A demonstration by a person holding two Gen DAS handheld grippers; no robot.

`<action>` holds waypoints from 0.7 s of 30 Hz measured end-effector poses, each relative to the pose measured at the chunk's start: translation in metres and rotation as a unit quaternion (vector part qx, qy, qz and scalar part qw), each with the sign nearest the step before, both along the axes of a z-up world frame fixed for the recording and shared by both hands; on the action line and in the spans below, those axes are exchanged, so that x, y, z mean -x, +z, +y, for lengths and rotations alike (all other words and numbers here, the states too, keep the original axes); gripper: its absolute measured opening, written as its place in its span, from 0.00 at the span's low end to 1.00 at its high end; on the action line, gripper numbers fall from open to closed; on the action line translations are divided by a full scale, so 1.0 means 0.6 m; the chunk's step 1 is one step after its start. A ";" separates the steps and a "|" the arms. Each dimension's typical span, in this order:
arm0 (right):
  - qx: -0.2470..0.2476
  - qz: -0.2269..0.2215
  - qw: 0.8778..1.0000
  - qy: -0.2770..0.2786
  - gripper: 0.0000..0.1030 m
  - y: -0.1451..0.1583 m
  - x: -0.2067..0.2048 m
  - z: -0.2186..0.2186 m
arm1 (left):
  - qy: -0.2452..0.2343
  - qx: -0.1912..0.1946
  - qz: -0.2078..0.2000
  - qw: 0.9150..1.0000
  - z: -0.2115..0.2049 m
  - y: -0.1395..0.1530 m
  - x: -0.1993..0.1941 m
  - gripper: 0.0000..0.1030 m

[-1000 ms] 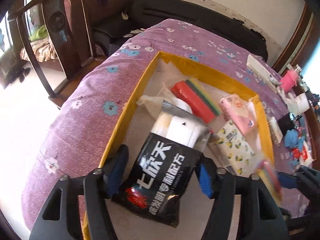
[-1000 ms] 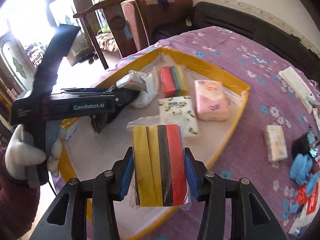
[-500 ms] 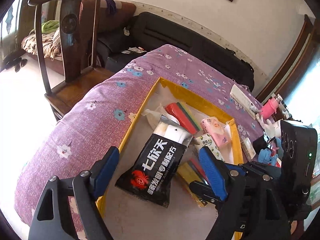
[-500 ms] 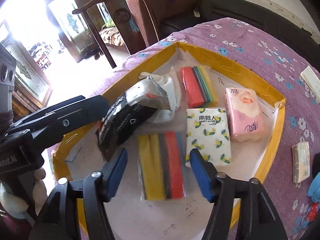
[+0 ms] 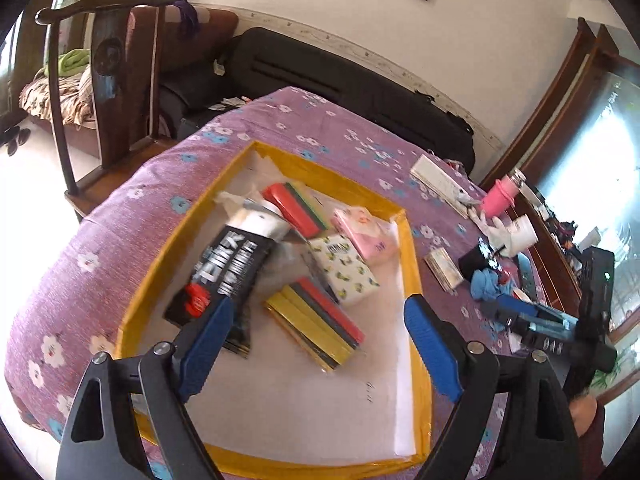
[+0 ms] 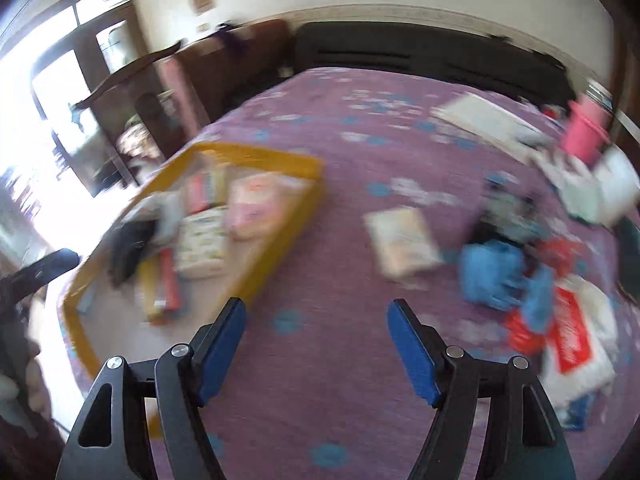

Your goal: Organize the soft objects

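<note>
A yellow-rimmed tray (image 5: 412, 264) on the purple flowered cloth holds a black packet (image 5: 224, 268), a striped sponge pack (image 5: 316, 324), a second sponge pack (image 5: 298, 210), a lemon-print tissue pack (image 5: 344, 270) and a pink tissue pack (image 5: 364, 228). My left gripper (image 5: 316, 344) is open and empty above the tray's near end. My right gripper (image 6: 316, 344) is open and empty over bare cloth right of the tray (image 6: 280, 240). A small tissue pack (image 6: 404, 240) and a blue cloth (image 6: 492, 272) lie ahead of it. The right wrist view is blurred.
Right of the tray lie a small tissue pack (image 5: 444, 270), a blue cloth (image 5: 488, 282), a black cup (image 5: 476, 260), a pink bottle (image 5: 500, 200) and red-and-white packets (image 6: 568, 328). A wooden chair (image 5: 108, 80) stands at the far left. A black sofa (image 5: 360, 88) is behind.
Both grippers opened and let go: the black packet and the striped sponge pack now lie in the tray. My left gripper pulled back. My right gripper swung right, out over the cloth.
</note>
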State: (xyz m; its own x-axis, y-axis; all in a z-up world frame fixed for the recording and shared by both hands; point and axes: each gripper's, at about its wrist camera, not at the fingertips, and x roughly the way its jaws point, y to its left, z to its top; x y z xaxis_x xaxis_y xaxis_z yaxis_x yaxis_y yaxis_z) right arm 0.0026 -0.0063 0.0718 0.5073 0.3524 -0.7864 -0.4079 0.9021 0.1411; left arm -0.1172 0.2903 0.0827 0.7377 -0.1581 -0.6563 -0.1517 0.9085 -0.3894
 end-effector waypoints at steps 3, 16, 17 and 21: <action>0.008 -0.010 0.998 -0.062 0.75 -0.002 -0.043 -0.073 | -0.016 -0.008 0.001 1.000 -0.032 -0.001 0.000 0.84; 0.037 0.036 0.999 0.016 0.50 -0.077 -0.109 -0.039 | -0.075 -0.052 0.003 0.996 -0.135 0.014 0.006 0.84; 0.005 0.055 0.997 0.051 0.50 -0.073 -0.087 -0.036 | -0.077 -0.053 0.003 0.996 -0.136 0.014 0.005 0.84; -0.062 0.089 0.981 0.164 0.57 -0.050 0.007 -0.036 | -0.100 -0.058 0.004 0.993 -0.160 0.011 0.002 0.84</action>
State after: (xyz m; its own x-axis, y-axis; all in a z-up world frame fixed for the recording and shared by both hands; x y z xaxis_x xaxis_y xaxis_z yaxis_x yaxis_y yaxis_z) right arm -0.0014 -0.0280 0.0419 0.2098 0.5716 -0.7933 -0.6316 0.6986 0.3363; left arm -0.1182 0.1945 0.0895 0.6945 -0.2244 -0.6836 0.0339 0.9593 -0.2805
